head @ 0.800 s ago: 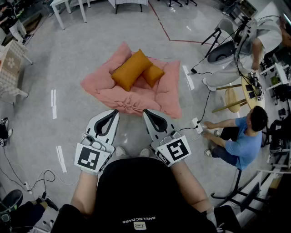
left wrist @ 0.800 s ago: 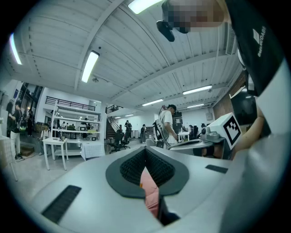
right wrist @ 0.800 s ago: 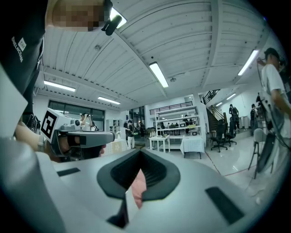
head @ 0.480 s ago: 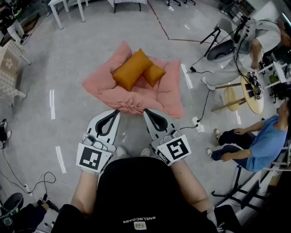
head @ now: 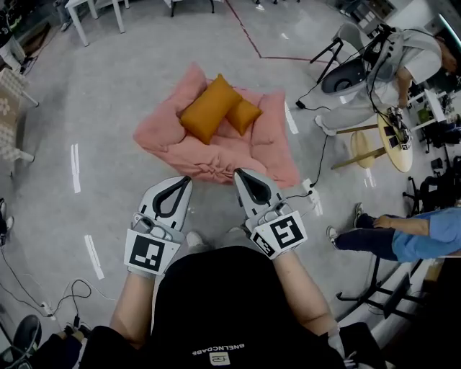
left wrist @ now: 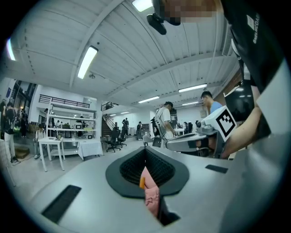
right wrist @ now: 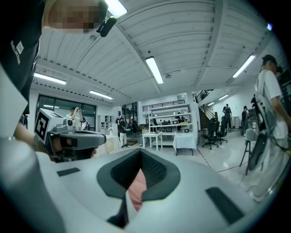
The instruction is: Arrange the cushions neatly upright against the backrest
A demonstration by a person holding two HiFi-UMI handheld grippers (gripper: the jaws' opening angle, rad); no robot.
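Observation:
A low pink floor sofa [head: 256,148] lies on the grey floor ahead. Two orange cushions rest on it near its backrest: a large one [head: 209,109] lying tilted, and a smaller one [head: 244,115] tucked by its right side. My left gripper [head: 184,181] hovers shut and empty just short of the sofa's front edge. My right gripper [head: 240,174] is also shut and empty, its tip at that front edge. In the left gripper view the shut jaws leave a slit that shows pink sofa [left wrist: 150,196] and a sliver of orange cushion [left wrist: 142,183]. The right gripper view shows only pink sofa [right wrist: 136,187].
A power strip [head: 311,196] and cables lie on the floor right of the sofa. Farther right are a round wooden stool [head: 392,138], a standing person in white [head: 407,61] and a seated person's legs [head: 403,236]. White tables [head: 90,11] stand at the back left.
Both grippers have edged forward toward the sofa's front, the right one more. Both jaws stay shut. The person in blue has shifted to the right edge of the view.

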